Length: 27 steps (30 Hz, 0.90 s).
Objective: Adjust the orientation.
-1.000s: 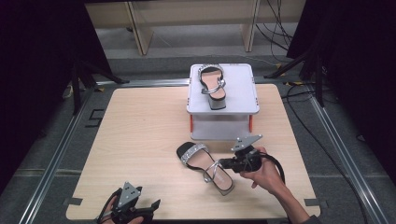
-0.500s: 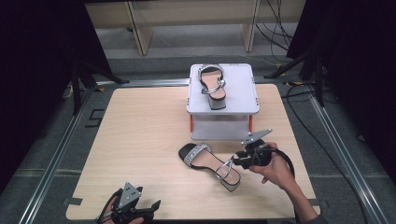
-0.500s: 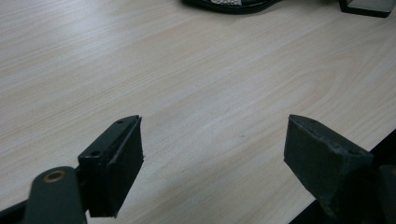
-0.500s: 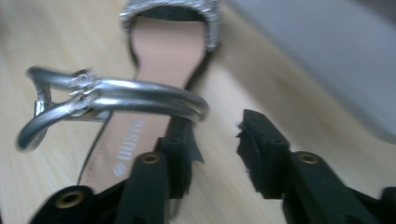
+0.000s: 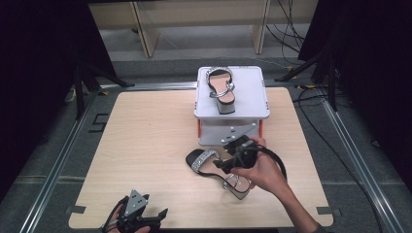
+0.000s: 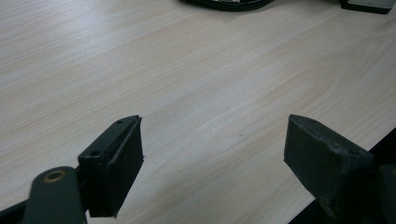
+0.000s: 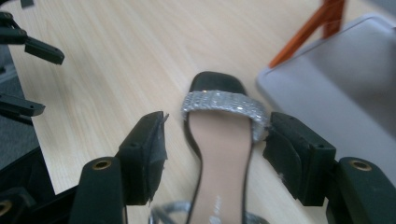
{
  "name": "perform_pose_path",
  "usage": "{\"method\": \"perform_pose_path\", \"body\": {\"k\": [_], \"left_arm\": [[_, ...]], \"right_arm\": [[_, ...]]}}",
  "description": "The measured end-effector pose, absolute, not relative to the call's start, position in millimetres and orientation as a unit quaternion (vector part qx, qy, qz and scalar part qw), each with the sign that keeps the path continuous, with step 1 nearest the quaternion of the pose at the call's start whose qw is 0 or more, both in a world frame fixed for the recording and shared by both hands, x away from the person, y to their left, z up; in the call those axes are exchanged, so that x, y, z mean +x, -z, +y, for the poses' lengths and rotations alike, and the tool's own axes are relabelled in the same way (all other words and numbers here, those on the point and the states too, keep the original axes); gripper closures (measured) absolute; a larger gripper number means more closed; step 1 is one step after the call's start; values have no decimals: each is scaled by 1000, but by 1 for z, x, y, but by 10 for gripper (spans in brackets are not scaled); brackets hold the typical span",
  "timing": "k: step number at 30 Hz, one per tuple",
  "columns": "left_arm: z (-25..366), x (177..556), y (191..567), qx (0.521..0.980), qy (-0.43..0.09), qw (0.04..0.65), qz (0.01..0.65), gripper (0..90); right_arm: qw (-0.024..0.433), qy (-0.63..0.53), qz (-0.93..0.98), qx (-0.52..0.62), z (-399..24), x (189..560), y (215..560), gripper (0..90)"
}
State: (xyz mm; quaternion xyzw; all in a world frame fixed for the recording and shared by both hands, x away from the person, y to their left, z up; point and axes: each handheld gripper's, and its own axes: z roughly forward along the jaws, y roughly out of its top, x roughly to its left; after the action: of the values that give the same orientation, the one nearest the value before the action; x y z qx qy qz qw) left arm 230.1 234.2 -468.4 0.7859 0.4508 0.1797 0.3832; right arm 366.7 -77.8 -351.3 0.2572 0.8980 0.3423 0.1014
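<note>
Sandal (image 5: 216,166) lying flat on table (image 5: 145,145), directly below right gripper (image 7: 212,149), whose jaws, just been opening, are standing wide astride rhinestone strap (image 7: 219,105), not pressing. Looking light; stiff sole, floppy ankle strap, so gripping across sole edges near toe band. Left gripper (image 6: 212,154) idling wide, empty.

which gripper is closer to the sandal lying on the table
Right. The right gripper hangs just above the sandal on the table, jaws open either side of it. The left gripper sits open at the table's near edge, well clear of it.
</note>
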Motion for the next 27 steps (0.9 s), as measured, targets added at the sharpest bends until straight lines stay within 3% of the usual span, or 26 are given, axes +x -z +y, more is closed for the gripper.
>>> {"method": "perform_pose_path", "body": {"k": [10,18,27], "left_arm": [[236,230,467,785,-178,383,454,194],[236,231,467,786,-176,382,452,193],[235,232,467,783,-176,384,456,193]], "right_arm": [[87,-241,926,277,-31,390,394,367],[91,-189,933,291,-31,400,419,336],[64,-165,932,317,-45,403,434,307]]}}
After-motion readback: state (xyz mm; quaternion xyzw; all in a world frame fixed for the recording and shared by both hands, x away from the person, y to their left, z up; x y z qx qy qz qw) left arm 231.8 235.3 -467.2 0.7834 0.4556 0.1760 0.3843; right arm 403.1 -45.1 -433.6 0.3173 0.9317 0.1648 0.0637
